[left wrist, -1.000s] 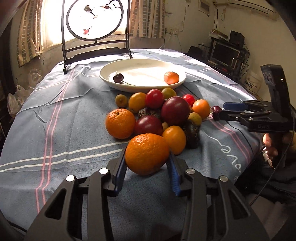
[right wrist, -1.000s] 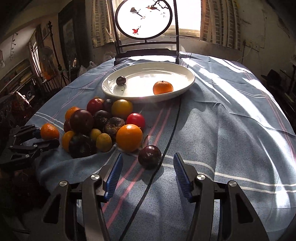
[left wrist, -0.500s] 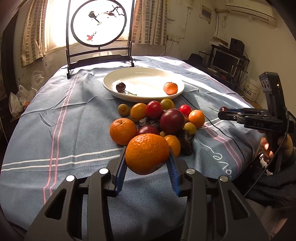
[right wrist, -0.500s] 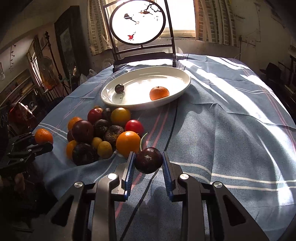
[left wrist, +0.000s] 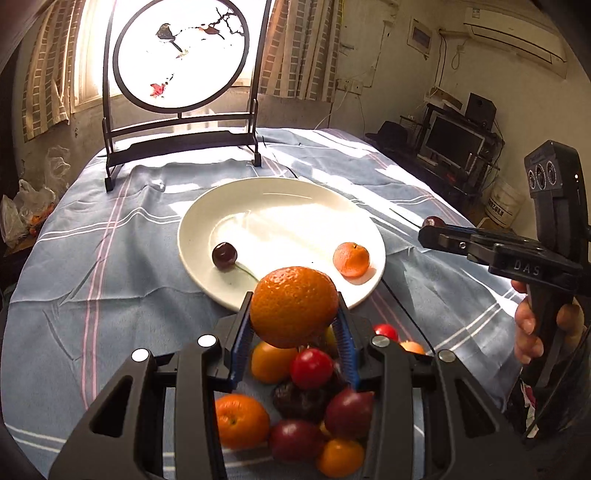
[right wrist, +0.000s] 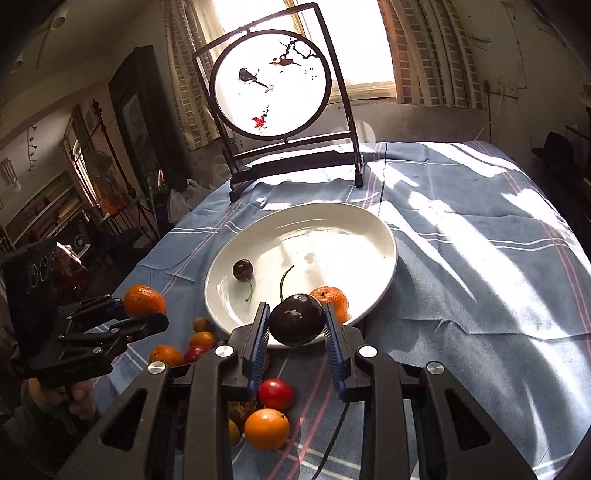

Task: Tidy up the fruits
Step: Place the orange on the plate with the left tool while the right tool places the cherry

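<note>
A blue striped cloth (left wrist: 110, 266) is covering the table, sun falling across it from a curtained window. A round painted screen (left wrist: 181, 55) in a dark stand is sitting at the far edge. A monitor (left wrist: 456, 142) and an air conditioner (left wrist: 513, 33) are showing along the right wall.

A white plate (left wrist: 280, 206) is holding a cherry (left wrist: 224, 255) and a tangerine (left wrist: 351, 259).

The left gripper (left wrist: 293, 332) is angling down, clamping an orange (left wrist: 294, 306) above the plate's near rim, over the fruit pile (left wrist: 306, 402). The right gripper (right wrist: 295, 336) is pinching a dark plum (right wrist: 296, 324) just over the near rim, a hand (left wrist: 532, 325) gripping its handle. "DAS" is reading on its body.
</note>
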A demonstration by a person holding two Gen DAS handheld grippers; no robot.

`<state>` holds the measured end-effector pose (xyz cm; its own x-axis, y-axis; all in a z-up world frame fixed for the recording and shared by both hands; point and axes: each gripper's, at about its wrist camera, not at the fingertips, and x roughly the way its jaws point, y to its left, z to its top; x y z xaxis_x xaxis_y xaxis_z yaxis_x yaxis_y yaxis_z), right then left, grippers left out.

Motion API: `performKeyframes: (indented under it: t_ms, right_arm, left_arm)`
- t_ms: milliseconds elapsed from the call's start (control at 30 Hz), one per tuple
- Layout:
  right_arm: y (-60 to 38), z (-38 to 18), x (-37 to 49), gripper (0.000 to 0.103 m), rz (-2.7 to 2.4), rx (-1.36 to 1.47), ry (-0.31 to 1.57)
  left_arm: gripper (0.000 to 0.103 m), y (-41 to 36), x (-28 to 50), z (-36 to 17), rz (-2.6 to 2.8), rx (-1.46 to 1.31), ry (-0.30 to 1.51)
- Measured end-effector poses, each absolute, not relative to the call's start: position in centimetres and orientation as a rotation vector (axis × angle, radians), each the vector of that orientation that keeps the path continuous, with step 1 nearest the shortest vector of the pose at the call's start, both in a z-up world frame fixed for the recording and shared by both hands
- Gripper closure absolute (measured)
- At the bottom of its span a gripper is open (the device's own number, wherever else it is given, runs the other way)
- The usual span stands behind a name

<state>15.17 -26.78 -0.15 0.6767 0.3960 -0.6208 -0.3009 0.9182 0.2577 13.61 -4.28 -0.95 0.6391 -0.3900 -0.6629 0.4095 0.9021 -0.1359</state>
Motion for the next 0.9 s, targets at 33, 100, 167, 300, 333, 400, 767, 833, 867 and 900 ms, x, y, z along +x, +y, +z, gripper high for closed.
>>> performKeyframes:
  t_ms: [33,100,167,300,333,400,767,833,867,900]
  right_arm:
    - [-26.4,-0.5,16.4,0.074,0.389,0.136,0.743]
    - [-25.7,-1.2,18.6,0.074,0.383,0.135,0.765]
    - [-24.9,-1.8,20.4,0.073,0.385,0.127,0.785]
    - [-24.7,-2.2,21.7,0.057,0.364,0.136,0.773]
    - [-24.8,-2.1,21.5,0.055,0.369,0.144,0.764]
    - [-25.0,-1.9,20.7,0.055,0.381,0.142,0.756]
    - [-27.8,-3.2,10.4,0.053,0.371,0.133,0.713]
    - [-28.4,-4.1,9.1,0.052,0.364,0.149,0.716]
    - [-28.6,-4.5,8.6,0.052,0.363,0.153,0.721]
    - [-28.7,-5.0,8.2,0.052,0.361,0.155,0.725]
  left_arm:
    - [0.063,-4.9,14.8,-1.2,-0.454,0.033,0.763]
    - [0.063,-6.1,17.1,-2.0,-0.454,0.041,0.804]
    - [0.063,-6.9,19.1,-3.0,-0.439,0.053,0.846]
    - [0.062,-6.8,21.6,-4.7,-0.390,0.041,0.924]
    - [0.060,-6.3,21.5,-4.7,-0.390,0.017,0.925]
    - [0.048,-5.3,20.5,-4.0,-0.395,-0.007,0.897]
    - [0.034,-0.2,9.4,-2.9,-0.381,0.107,0.791]
    - [0.034,0.7,8.1,-3.7,-0.365,0.114,0.800]
    - [0.034,1.1,7.6,-4.2,-0.354,0.120,0.803]
    - [0.034,1.4,7.3,-4.6,-0.346,0.127,0.807]
